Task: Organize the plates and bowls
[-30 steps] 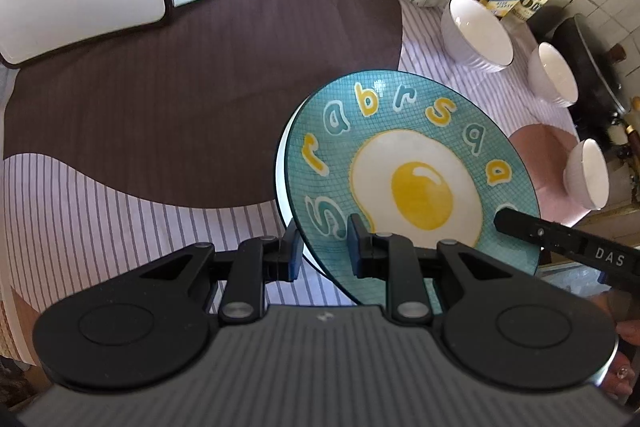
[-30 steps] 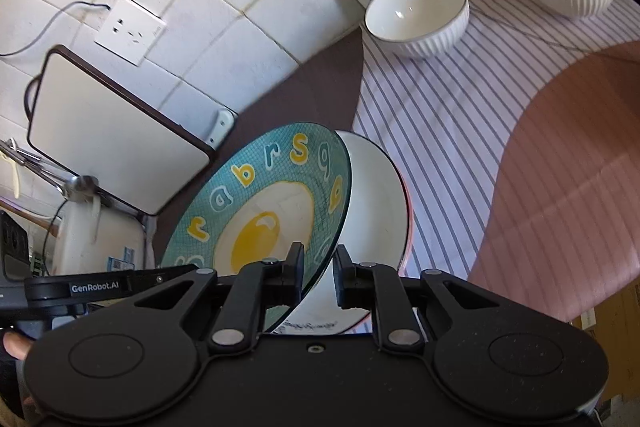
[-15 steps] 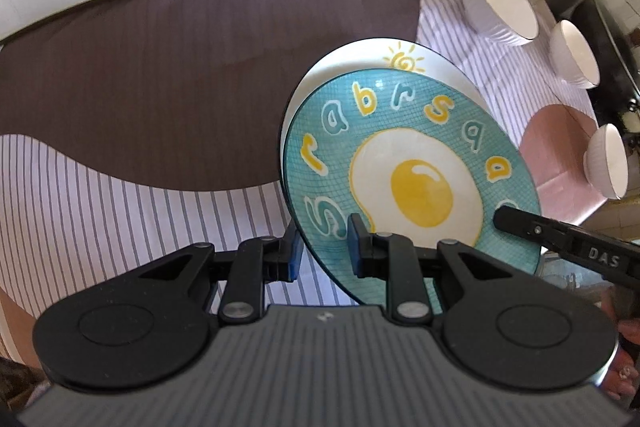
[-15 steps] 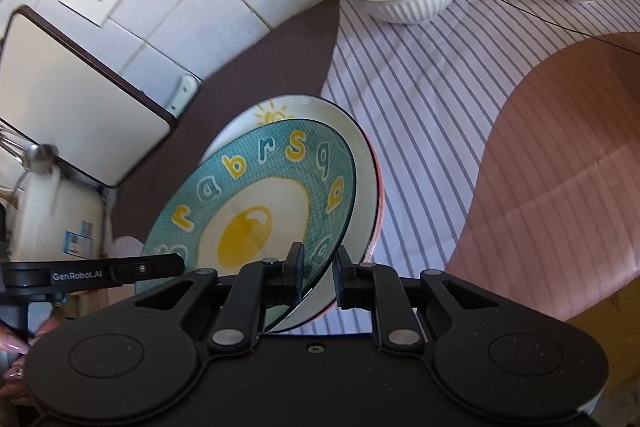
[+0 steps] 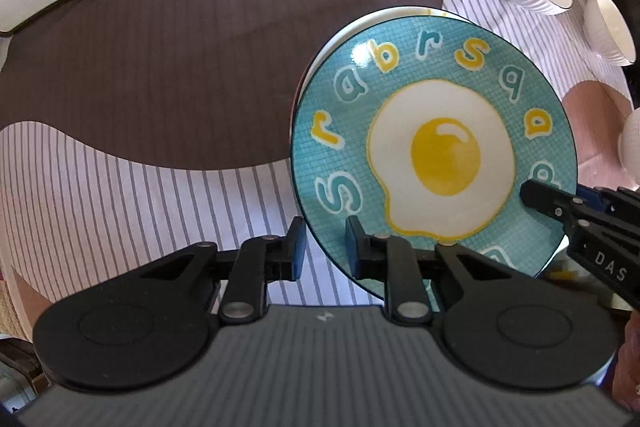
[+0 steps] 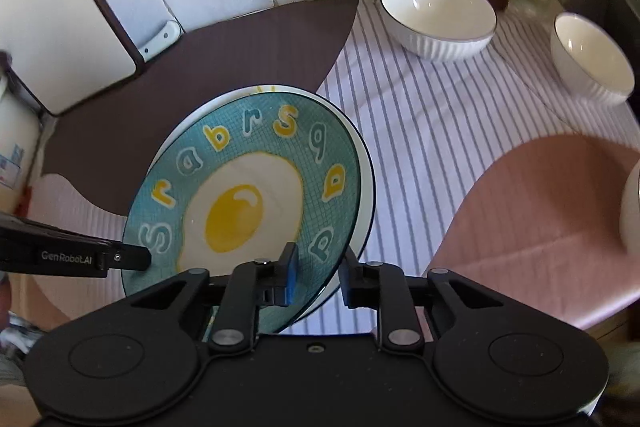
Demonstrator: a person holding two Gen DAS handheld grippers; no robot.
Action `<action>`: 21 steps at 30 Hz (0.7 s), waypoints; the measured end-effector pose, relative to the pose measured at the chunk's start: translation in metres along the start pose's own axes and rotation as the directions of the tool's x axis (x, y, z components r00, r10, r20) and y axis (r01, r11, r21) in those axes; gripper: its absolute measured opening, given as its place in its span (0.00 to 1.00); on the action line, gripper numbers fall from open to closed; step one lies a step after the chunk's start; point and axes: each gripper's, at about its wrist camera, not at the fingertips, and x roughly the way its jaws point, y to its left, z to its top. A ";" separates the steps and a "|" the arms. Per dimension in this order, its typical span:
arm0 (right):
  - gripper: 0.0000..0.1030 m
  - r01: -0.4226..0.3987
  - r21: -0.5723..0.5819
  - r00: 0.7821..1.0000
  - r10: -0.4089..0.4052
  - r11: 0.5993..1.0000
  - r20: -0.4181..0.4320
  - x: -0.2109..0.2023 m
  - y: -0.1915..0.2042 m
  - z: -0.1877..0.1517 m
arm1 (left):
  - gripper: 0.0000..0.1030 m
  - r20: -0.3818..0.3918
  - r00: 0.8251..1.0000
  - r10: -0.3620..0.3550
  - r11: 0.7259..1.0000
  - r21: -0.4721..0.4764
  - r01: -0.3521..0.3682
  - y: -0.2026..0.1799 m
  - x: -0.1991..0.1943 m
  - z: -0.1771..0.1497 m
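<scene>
The round teal glazed plate with a fried-egg print point(image 5: 436, 151) is held tilted over a white plate point(image 6: 366, 163) on the striped bench cloth point(image 5: 120, 187). The left gripper point(image 5: 322, 243) is clamped on its near rim. The right gripper point(image 6: 316, 273) straddles the opposite rim; its jaws have just been opening and no longer appear to press it. The glazed ceramic is judged stiff, slippery and breakable, so the rim is the place to be gripped. Open room lies on the brown mat point(image 5: 180, 47); white ribbed bowls point(image 6: 438, 13) stand well apart.
</scene>
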 end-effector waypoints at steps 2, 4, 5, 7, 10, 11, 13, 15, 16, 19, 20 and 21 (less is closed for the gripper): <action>0.26 -0.009 0.021 1.000 0.010 1.000 -0.019 0.003 -0.004 0.001 | 0.17 0.005 1.000 0.005 1.000 0.001 -0.005 0.000 0.000 -0.001; 0.26 -0.013 0.028 1.000 0.013 1.000 -0.018 0.003 -0.005 0.001 | 0.17 0.010 1.000 0.007 1.000 0.000 -0.007 0.000 -0.001 -0.002; 0.27 -0.006 0.016 1.000 0.006 1.000 -0.019 0.003 -0.003 0.002 | 0.17 0.012 1.000 0.011 1.000 0.000 -0.011 0.000 -0.002 -0.003; 0.29 0.020 -0.015 1.000 -0.020 1.000 -0.018 0.002 0.003 0.002 | 0.17 0.023 0.999 0.047 0.999 0.016 -0.048 -0.002 -0.005 -0.003; 0.33 0.108 -0.091 0.994 -0.110 0.990 -0.011 0.002 0.018 -0.001 | 0.19 0.040 0.997 0.071 0.997 0.040 -0.072 -0.005 -0.011 -0.005; 0.33 0.131 -0.108 0.991 -0.133 0.985 -0.006 0.003 0.019 -0.004 | 0.19 0.035 0.997 0.062 0.997 0.038 -0.063 -0.005 -0.012 -0.006; 0.33 0.104 -0.109 0.995 -0.104 0.989 0.010 0.000 0.018 -0.007 | 0.19 0.026 0.998 0.050 0.998 0.040 -0.052 -0.005 -0.016 -0.008; 0.33 0.080 -0.106 0.997 -0.079 0.991 0.017 -0.005 0.015 -0.008 | 0.19 0.025 0.999 0.045 0.998 0.050 -0.046 -0.008 -0.021 -0.011; 0.33 0.081 -0.110 0.997 -0.079 0.991 0.026 -0.008 0.015 -0.009 | 0.19 0.028 0.999 0.036 0.998 0.057 -0.038 -0.010 -0.024 -0.013; 0.36 0.081 -0.113 0.996 -0.076 0.990 0.049 -0.019 0.011 -0.012 | 0.26 0.029 0.999 0.014 0.996 0.084 -0.016 -0.018 -0.038 -0.019; 0.37 0.081 -0.107 0.996 -0.075 0.991 0.056 -0.023 0.008 -0.012 | 0.32 0.031 0.999 0.011 0.995 0.095 -0.014 -0.021 -0.042 -0.020; 0.37 0.081 -0.098 0.995 -0.075 0.992 0.062 -0.027 0.006 -0.013 | 0.34 0.035 0.999 0.008 0.994 0.109 -0.012 -0.025 -0.048 -0.021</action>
